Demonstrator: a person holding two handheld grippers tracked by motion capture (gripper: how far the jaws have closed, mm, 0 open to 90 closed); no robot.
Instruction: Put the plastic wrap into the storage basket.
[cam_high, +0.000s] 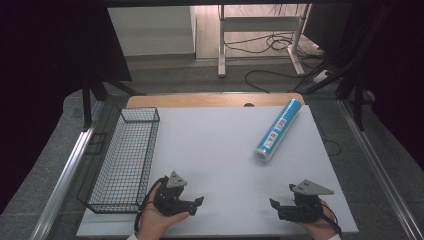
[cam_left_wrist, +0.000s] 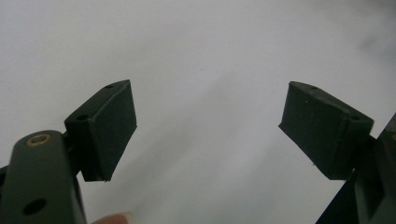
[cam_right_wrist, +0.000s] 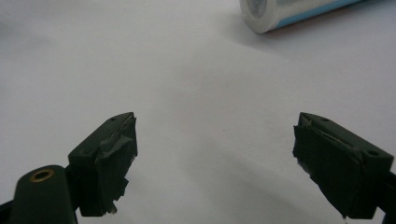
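Observation:
A blue and white roll (cam_high: 277, 130) in clear wrap lies slanted on the white table top (cam_high: 220, 150) at the right back; its near end (cam_right_wrist: 289, 11) shows at the top of the right gripper view. My left gripper (cam_high: 197, 204) is held low near the front edge, left of centre, jaws wide apart and empty (cam_left_wrist: 208, 133). Opposite it at the front right, my right gripper (cam_high: 274, 206) points toward the table's middle, open too, with only bare table between its pads (cam_right_wrist: 215, 161). The roll lies well beyond the right gripper.
A black wire basket (cam_high: 125, 160) stands along the table's left side, just left of the left gripper, with nothing in it. Beyond the table's far wooden edge (cam_high: 215, 99) are a floor with cables (cam_high: 270, 45) and a white desk frame (cam_high: 260, 30).

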